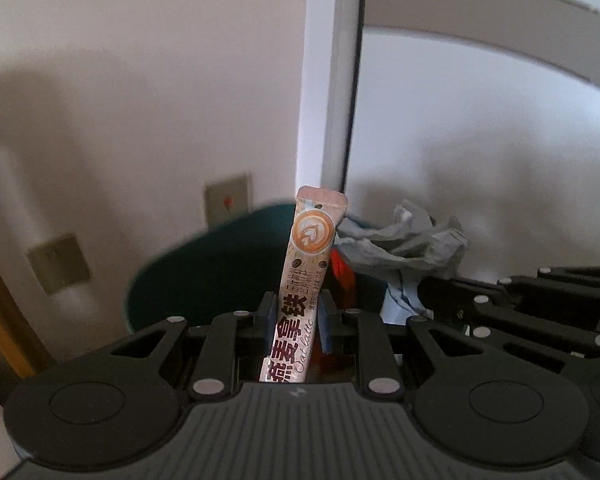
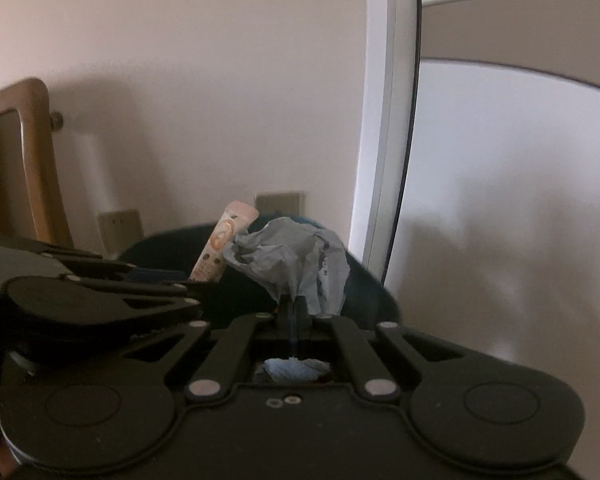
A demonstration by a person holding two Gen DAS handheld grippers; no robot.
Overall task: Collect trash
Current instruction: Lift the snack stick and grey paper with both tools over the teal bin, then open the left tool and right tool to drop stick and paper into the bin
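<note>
Left gripper (image 1: 297, 318) clamped on an oat latte sachet (image 1: 304, 280), blue pads pressed against both sides of it. Sachet upright, leaning slightly right, printed face toward the camera, sealed top end up; lower end runs down between the fingers. Same sachet (image 2: 220, 246) seen from the right wrist view poking up beside the left gripper (image 2: 188, 280).

Right gripper (image 2: 294, 310) shut tight on a crumpled grey-blue tissue (image 2: 292, 256), wad bulging above the fingertips, a scrap of it also showing below in the gap between the linkages. In the left wrist view the tissue (image 1: 404, 240) sits just right of the sachet, close to touching, with the right gripper's black linkage at the right edge; fingertips there hidden.

Both items held above a dark teal bin (image 1: 204, 272), its rim curving behind and below them; rim also visible on the right side in the other view (image 2: 364, 288). Something orange-red behind the sachet, can't tell what.

Background: white wall (image 1: 140, 80), two beige wall sockets (image 1: 59, 262), white door frame edge (image 1: 332, 80), wooden chair back (image 2: 24, 152) at left.
</note>
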